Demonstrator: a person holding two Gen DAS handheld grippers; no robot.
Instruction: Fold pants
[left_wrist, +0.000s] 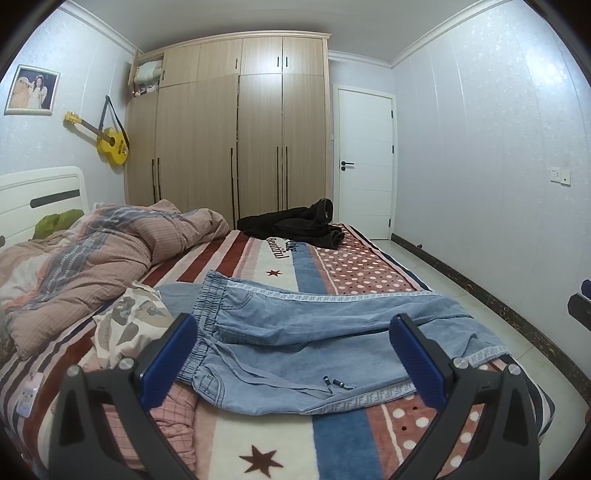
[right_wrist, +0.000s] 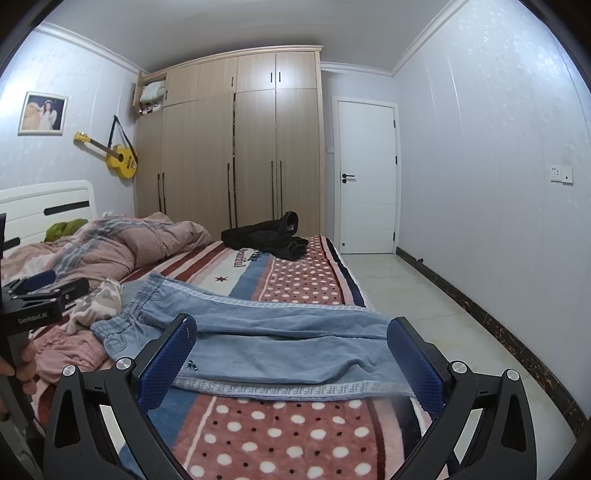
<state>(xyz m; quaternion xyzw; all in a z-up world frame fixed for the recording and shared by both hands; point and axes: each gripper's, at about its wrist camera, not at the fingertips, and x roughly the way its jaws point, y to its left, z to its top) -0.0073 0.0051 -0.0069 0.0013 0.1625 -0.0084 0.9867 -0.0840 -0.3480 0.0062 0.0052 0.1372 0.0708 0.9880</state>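
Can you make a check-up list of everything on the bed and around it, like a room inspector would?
Surface: bed with striped, dotted, star-print fleece blanket.
Job's things: light blue denim pants with elastic waist lying flat across the near end, waistband to the left, not yet folded.
Clutter: crumpled pink checked duvet; black bundled garment at the far end; cream patterned cloth beside the waistband.
Grippers: left gripper open, above the pants, holding nothing; right gripper open, above the pant legs, holding nothing.
Cables: nothing seen.
Surroundings: tall wooden wardrobe, yellow guitar on the wall, white closed door.
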